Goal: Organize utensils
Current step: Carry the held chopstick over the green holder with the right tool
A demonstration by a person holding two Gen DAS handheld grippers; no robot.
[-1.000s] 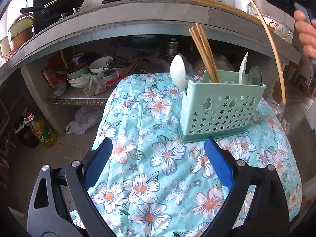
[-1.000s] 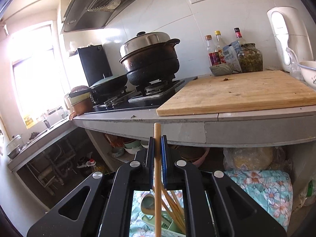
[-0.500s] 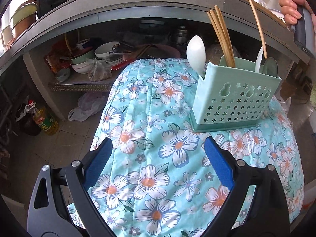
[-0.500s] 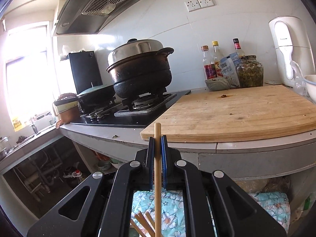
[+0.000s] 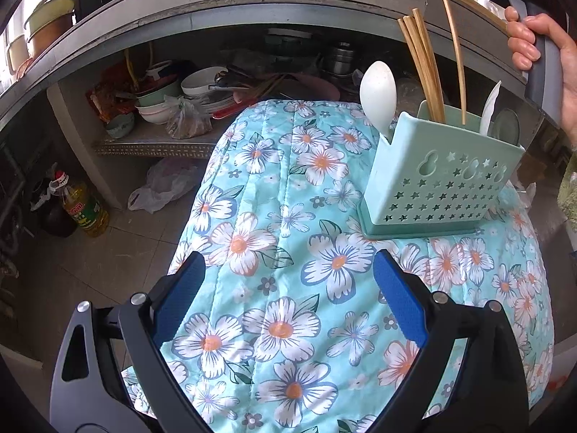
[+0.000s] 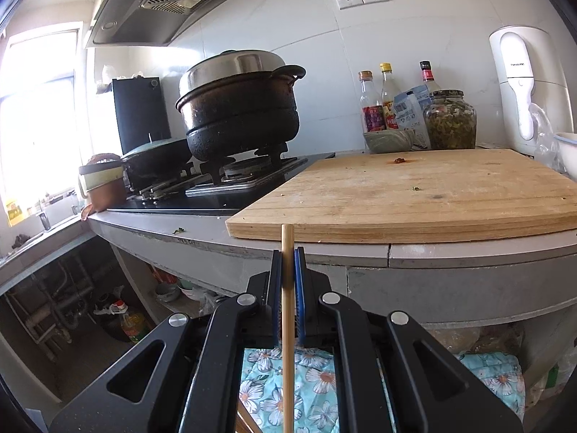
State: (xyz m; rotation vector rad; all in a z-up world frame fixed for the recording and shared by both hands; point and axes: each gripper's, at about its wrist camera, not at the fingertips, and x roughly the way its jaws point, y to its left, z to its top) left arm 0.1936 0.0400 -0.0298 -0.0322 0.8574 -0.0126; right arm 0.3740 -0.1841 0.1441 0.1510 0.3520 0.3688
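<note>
A mint-green perforated utensil holder point(image 5: 441, 176) stands on a floral quilted cloth point(image 5: 274, 288). It holds several wooden chopsticks point(image 5: 420, 61), a white spoon point(image 5: 378, 95) and a white utensil point(image 5: 491, 108). My right gripper point(image 6: 288, 256) is shut on a single chopstick point(image 6: 287, 324) that hangs straight down. In the left wrist view that chopstick point(image 5: 452, 43) has its lower end inside the holder, and a hand point(image 5: 533, 47) grips the tool above. My left gripper point(image 5: 288, 274) is open over the cloth, in front of the holder, with nothing between its fingers.
A grey counter edge point(image 6: 360, 256) carries a wooden cutting board point(image 6: 414, 191), a stove with a black pot point(image 6: 238, 112), bottles and a jar point(image 6: 449, 119). Under the counter a shelf holds bowls point(image 5: 202, 83). An oil bottle point(image 5: 81, 202) stands on the floor.
The right gripper has carried the chopstick left and lower, so its tip now sits in the holder. The left gripper shifted, leaving the holder further right in its view.
</note>
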